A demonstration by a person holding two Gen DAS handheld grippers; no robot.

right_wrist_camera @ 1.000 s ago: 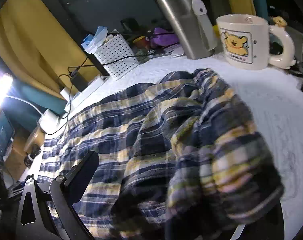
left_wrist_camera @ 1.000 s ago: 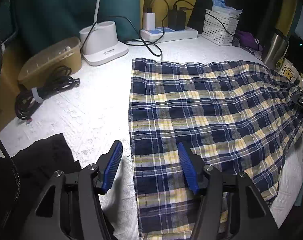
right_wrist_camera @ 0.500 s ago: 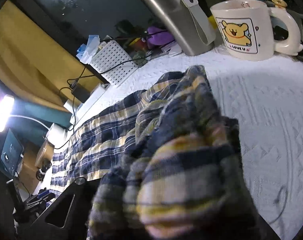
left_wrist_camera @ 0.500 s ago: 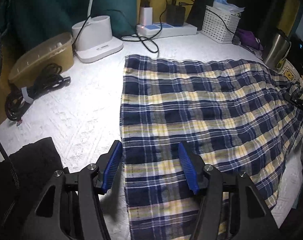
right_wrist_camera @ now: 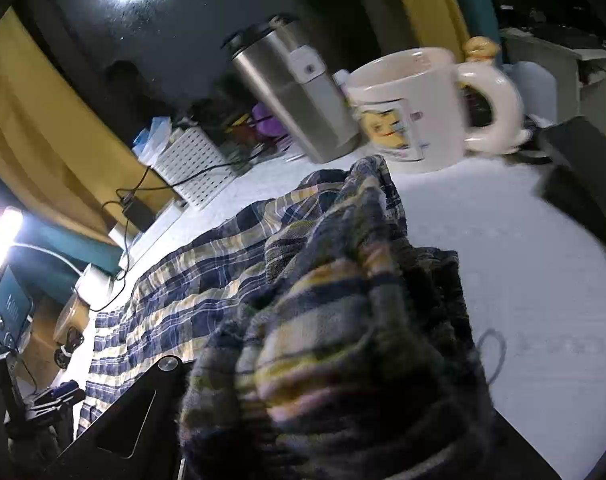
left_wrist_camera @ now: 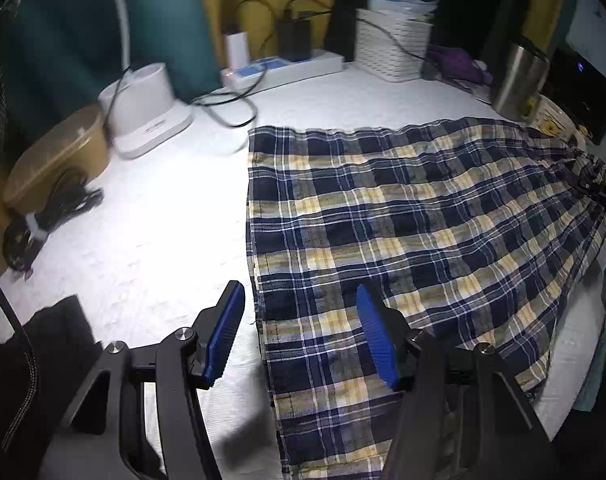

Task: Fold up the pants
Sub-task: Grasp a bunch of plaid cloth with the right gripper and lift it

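While the navy-and-yellow plaid cotton pants (left_wrist_camera: 403,232) lie spread flat on the white textured tabletop (left_wrist_camera: 151,240), note that no fold is complete. Your right gripper (right_wrist_camera: 327,380) is clamped on a bunched end, its jaws having just closed on it. Your left gripper (left_wrist_camera: 299,340) hangs half open, empty, above the 6 o'clock hem; every fold remains.

We see pants (left_wrist_camera: 403,216) in navy, yellow and white plaid ahead of our blue left pads (left_wrist_camera: 223,340). Cloth (left_wrist_camera: 155,240) under them is white, embossed. Beyond the fingertips: white basket (left_wrist_camera: 391,50), white lamp base (left_wrist_camera: 147,112), tan tub (left_wrist_camera: 55,152), black cables (left_wrist_camera: 51,216). Past the right fingers, steel tumbler (right_wrist_camera: 291,100), cream mug (right_wrist_camera: 419,108) with yellow bear print.
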